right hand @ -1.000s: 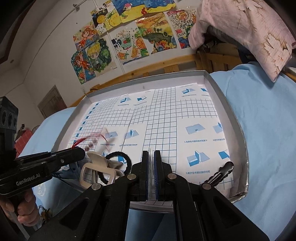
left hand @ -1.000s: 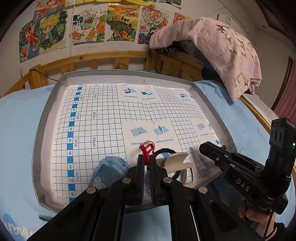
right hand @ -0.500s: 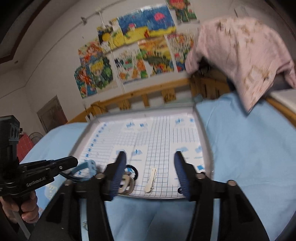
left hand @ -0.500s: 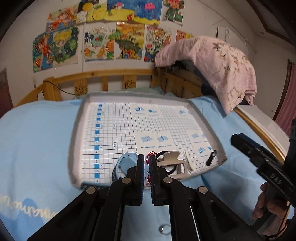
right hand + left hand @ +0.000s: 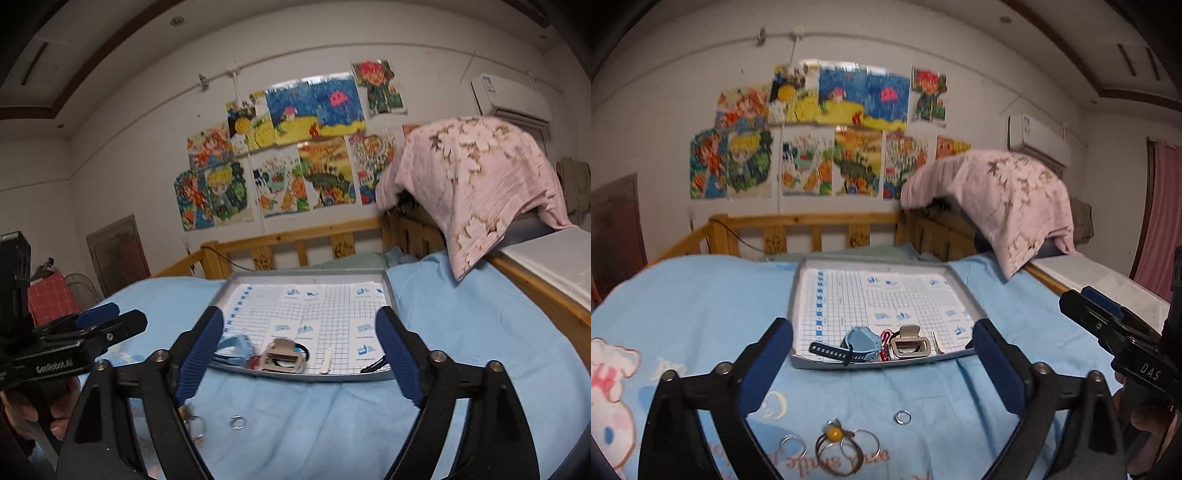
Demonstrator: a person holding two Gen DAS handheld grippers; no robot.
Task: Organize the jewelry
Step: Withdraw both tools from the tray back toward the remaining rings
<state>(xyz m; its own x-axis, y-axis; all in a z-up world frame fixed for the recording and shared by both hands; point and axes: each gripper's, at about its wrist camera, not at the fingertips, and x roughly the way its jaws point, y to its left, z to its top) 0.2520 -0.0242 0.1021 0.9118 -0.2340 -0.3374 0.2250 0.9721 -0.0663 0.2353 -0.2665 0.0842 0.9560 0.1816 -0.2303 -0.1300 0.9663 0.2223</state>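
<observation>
Pulled both grippers, left (image 5: 882, 363) and right (image 5: 299, 349), back from tray (image 5: 796, 295); jaws just opened wide, empty. Between pickups; rings (image 5: 846, 445) lay near on bedsheet (image 5: 701, 295), needing next grasp.

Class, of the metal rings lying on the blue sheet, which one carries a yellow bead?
The thin wire ring with the yellow bead, in the cluster; the small silver ring lying apart is plain.

The tray (image 5: 798, 295) is lying on the bed (image 5: 701, 295). The watch (image 5: 857, 343), hair clip (image 5: 908, 345) and stick (image 5: 936, 341) are lying along its near edge. Rings (image 5: 849, 443) are lying on the bed before the tray.
</observation>
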